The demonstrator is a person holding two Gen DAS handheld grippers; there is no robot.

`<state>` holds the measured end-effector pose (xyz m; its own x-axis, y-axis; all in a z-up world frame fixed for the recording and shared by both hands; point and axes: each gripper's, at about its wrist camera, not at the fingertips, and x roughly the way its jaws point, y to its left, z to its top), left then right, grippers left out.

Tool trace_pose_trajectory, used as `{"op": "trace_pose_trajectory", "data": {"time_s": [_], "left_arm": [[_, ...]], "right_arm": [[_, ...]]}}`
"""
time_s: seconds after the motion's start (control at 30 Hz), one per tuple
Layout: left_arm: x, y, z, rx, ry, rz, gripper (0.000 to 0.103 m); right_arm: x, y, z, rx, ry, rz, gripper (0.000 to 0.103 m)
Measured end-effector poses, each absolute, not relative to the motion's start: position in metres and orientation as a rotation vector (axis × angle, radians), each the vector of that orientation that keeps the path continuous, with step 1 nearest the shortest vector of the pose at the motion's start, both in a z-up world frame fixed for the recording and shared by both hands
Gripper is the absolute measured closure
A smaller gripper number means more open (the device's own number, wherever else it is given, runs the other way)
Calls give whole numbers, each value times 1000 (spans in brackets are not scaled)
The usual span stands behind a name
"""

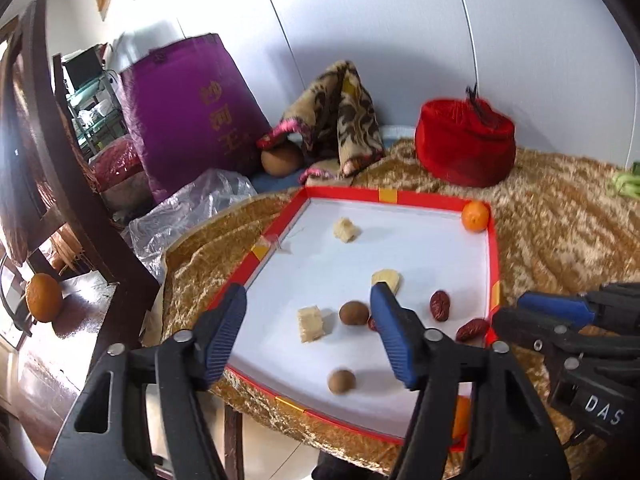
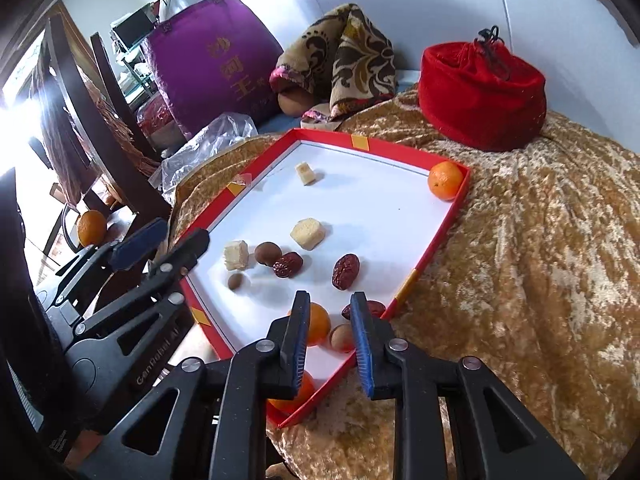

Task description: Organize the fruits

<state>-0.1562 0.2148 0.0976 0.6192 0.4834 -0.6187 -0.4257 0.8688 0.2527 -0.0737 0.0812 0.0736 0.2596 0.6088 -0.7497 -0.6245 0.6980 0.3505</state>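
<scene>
A red-rimmed white tray (image 1: 394,195) (image 2: 404,286) lies on a gold cloth. It holds several small fruits and pale cake cubes: an orange (image 1: 475,216) (image 2: 445,180) in the far right corner, red dates (image 1: 440,305) (image 2: 346,272), brown longans (image 1: 353,313) (image 2: 267,252), cubes (image 1: 310,323) (image 2: 307,233). My left gripper (image 1: 308,300) is open above the tray's near left part, empty. My right gripper (image 2: 330,304) is open above the tray's near corner, where an orange (image 2: 318,323) and a longan (image 2: 341,338) lie between its fingers.
A red velvet pouch (image 1: 464,142) (image 2: 482,96), a patterned cloth (image 1: 340,120) and a purple box (image 1: 192,112) stand behind the tray. Crumpled plastic (image 1: 188,208) lies at its left. Another orange (image 1: 44,297) sits on a dark wooden chair at the left.
</scene>
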Motion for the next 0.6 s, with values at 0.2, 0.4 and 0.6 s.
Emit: {"op": "trace_pose_trajectory", "data": {"time_s": [0.2,0.4,0.6], "left_arm": [[-182,208,114,105,657,613,17],[-207,197,131,99,619,626,16],[-239,192,143,72,568,662,0]], "right_arm": [[-102,71,97,-60,896,841,73],[-137,61,115,-71,820,863,71],[-168,40,134,-64,716,851,65]]}}
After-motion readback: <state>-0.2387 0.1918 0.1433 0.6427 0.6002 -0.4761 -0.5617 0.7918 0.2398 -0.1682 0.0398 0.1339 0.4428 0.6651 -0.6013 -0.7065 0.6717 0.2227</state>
